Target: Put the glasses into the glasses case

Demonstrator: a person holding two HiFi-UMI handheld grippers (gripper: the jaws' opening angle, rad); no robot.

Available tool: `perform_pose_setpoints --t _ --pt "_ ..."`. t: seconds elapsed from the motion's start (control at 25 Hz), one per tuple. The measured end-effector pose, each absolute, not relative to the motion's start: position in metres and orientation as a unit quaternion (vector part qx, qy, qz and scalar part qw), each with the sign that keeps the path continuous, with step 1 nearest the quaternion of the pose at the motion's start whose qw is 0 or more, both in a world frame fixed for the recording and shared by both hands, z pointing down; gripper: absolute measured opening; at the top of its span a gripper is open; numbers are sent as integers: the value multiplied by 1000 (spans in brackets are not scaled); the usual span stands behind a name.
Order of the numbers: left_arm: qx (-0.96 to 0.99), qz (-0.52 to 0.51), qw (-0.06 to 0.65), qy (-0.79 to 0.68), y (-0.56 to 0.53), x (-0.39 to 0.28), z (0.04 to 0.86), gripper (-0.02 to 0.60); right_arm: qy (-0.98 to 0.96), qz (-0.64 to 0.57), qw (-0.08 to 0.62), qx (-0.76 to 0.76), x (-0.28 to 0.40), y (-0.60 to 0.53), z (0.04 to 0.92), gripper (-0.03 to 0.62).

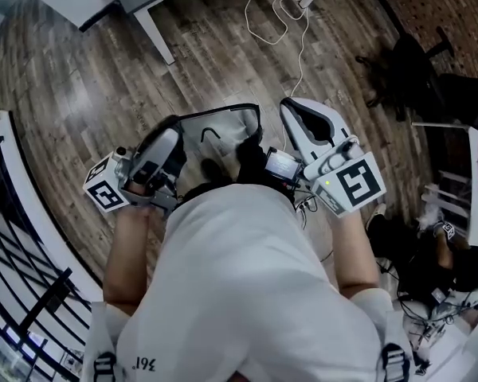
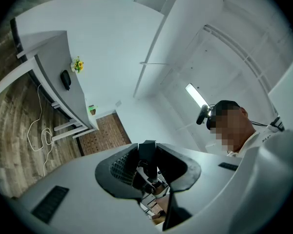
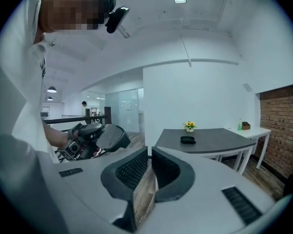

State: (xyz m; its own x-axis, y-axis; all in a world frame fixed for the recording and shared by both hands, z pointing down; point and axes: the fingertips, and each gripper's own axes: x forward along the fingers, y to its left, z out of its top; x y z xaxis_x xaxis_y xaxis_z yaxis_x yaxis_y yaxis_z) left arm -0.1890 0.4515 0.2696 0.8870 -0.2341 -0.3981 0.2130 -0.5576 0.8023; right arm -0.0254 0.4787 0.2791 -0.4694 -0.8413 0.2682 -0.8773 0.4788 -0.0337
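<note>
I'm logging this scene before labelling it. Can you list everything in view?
grey table: one, dark grey top, ahead of the person
black case: one, black, on the grey table
flowers: one small bunch, yellow, beyond the case on the table
cable: one, white, looped on the wood floor
black-rimmed item: one, grey inside, between the tools; likely the glasses
shirt: one, white, worn by the person
left tool: one, grey, jaws apparently gripping the black-rimmed item
right tool: one, grey, jaws shut, empty
</note>
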Motion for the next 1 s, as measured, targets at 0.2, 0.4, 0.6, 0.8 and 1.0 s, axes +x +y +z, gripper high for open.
perform_pose_setpoints --t 0.2,0.4,0.6,0.8,1.0 --pt "850 -233 472 -10 449 -188 271 124 -884 41 133 446 -40 484 270 217" --pt "850 -224 477 -12 447 -181 276 124 -892 -32 236 384 -66 499 284 298" --pt "850 -214 482 -6 448 -176 276 124 -884 -108 311 332 -94 494 294 337" --pt "853 -195 484 -2 451 -170 281 124 -882 -124 328 315 -98 488 295 336" --pt "851 -182 492 1 452 -165 286 124 -883 -128 337 300 -95 487 299 333"
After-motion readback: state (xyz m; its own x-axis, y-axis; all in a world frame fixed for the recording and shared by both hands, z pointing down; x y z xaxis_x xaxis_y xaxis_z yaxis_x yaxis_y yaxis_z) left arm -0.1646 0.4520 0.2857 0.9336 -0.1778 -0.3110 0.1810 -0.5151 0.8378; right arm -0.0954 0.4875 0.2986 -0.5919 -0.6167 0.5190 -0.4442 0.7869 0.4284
